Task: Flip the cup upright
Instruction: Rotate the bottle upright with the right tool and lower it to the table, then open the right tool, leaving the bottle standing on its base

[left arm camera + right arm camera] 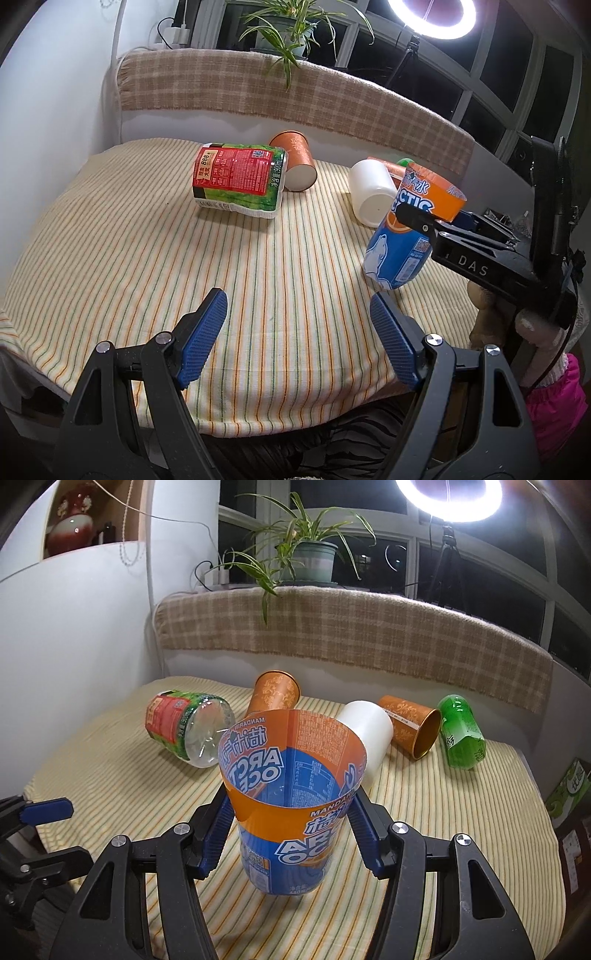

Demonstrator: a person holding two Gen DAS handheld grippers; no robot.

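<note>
A blue and orange Arctic Ocean cup (291,812) stands mouth up, slightly tilted, its base at the striped tablecloth. My right gripper (291,819) is shut on its sides below the rim. In the left wrist view the cup (402,240) is at the right, held by the right gripper (421,218). My left gripper (297,332) is open and empty above the near table edge; its blue finger shows in the right wrist view (46,810).
Lying on the striped cloth (147,258) are a red and green bottle (238,181), an orange cup (295,158), a white cup (371,195), a second orange cup (410,725) and a green can (461,736). A plaid-covered ledge (351,627) with a plant (306,550) stands behind.
</note>
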